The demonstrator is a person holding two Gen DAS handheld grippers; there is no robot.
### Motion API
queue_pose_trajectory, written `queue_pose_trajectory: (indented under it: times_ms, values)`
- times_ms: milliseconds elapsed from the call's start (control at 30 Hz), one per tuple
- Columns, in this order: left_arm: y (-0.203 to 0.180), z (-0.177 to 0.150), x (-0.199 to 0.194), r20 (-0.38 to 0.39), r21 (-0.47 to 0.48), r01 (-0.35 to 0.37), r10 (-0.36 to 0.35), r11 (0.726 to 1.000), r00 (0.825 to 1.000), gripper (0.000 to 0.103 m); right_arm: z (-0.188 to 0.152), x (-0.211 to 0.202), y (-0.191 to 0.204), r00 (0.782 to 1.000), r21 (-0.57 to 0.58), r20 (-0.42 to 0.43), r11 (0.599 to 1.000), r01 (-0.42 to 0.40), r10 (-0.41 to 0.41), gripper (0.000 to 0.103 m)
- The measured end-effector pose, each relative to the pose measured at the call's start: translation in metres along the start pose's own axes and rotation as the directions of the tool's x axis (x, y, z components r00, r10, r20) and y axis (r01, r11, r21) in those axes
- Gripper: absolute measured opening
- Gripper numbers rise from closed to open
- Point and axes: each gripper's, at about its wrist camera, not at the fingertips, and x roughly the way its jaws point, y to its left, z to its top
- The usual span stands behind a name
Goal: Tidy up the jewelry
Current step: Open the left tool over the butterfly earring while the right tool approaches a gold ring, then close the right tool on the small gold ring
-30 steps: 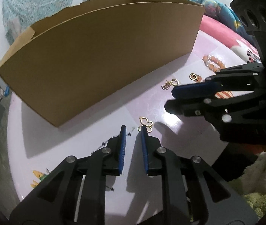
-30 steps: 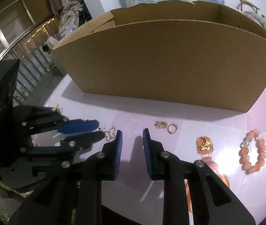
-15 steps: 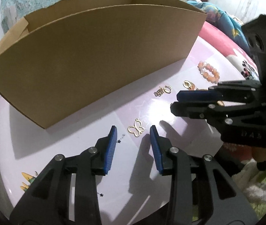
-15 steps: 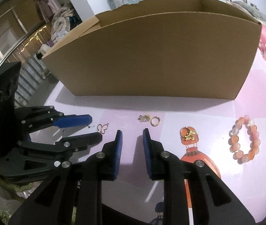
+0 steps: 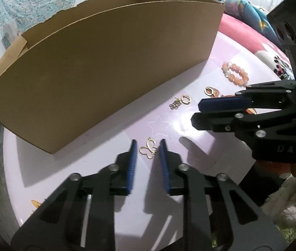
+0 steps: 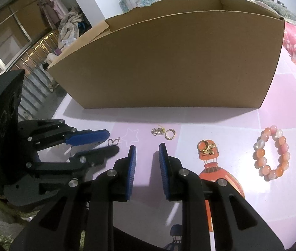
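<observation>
A gold butterfly pendant (image 5: 149, 150) lies flat on the pink table (image 5: 110, 167), between the blue fingertips of my left gripper (image 5: 148, 144). The jaws are closing around it, and a thin gap still shows on the left side. In the right wrist view the pendant (image 6: 113, 141) peeks out between the left gripper's tips. My right gripper (image 6: 147, 147) hovers over bare table with a narrow gap and nothing in it. Ahead of it lie a gold ring (image 6: 170, 134), a small chain cluster (image 6: 158, 131), a butterfly ring (image 6: 206, 147) and an orange bead bracelet (image 6: 272, 153).
A large open cardboard box (image 5: 106, 62) stands along the table's far side, close behind the jewelry. The right gripper (image 5: 196, 114) reaches in from the right in the left wrist view. Bedding (image 5: 242, 8) and a fluffy rug (image 5: 290, 209) lie beyond the table's edge.
The left gripper widened, slid forward so that the pendant lies between its tips, then narrowed again. The right gripper kept its narrow gap and barely shifted.
</observation>
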Motion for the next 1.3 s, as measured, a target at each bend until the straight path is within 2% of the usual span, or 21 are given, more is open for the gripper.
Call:
queue_pose_trajectory:
  times_ms: [433,767,933,1133,1300]
  values:
    - [-0.001,0.0,0.005,0.018,0.009,0.009,-0.009,1.0,1.0,0.015,-0.002,-0.011,-0.003,0.999,0.01,0.011,0.999,0.04,-0.04,0.022]
    - [0.007,0.001,-0.003,0.035,-0.012,0.016,-0.015,1.0,0.999,0.015,-0.001,-0.016,-0.01,0.987,-0.039,0.01,0.986,0.162,-0.161,0.023]
    - [0.008,0.001,-0.004,0.04,-0.015,0.017,-0.016,1.0,0.999,0.015,0.003,-0.013,-0.015,0.981,-0.054,0.01,0.98,0.194,-0.193,0.023]
    - [0.009,0.0,-0.003,0.033,-0.019,0.025,-0.024,1.0,0.999,0.015,0.005,-0.005,-0.016,0.973,-0.128,-0.008,0.965,0.23,-0.233,0.023]
    - [0.011,0.0,0.0,0.024,-0.019,0.03,-0.03,0.999,0.999,0.015,0.009,-0.002,-0.018,0.976,-0.252,-0.016,0.945,0.208,-0.219,0.023]
